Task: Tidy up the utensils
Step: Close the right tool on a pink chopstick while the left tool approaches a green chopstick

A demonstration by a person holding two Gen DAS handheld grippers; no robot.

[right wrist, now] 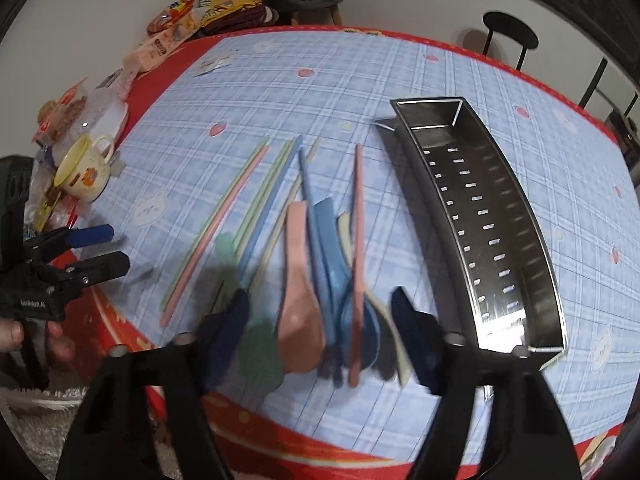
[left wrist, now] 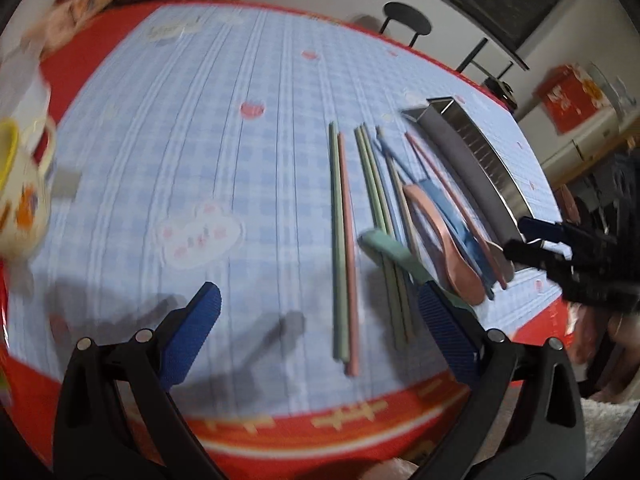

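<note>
The right gripper (right wrist: pixel 320 332) hangs spread wide, empty, over the bowls of a pile of pastel plastic spoons: the pink spoon (right wrist: pixel 298 300) and the blue spoon (right wrist: pixel 334 264) lie between its blue-padded fingers, and the green spoon (right wrist: pixel 256 344) sits by its left pad. Beyond the pile, pastel chopsticks (right wrist: pixel 224 232) fan away to the left. Just right of this gripper the perforated stainless-steel utensil tray (right wrist: pixel 500 240) lies lengthwise with bare blue checked tablecloth (right wrist: pixel 304 96) past it. The left gripper (left wrist: pixel 318 312) is also spread wide and empty, near the table's red front edge (left wrist: pixel 344 420), with a green and pink chopstick pair (left wrist: pixel 344 240) between its fingers. Open cloth stretches to its left up to a yellow-rimmed cream mug (left wrist: pixel 20 188).
</note>
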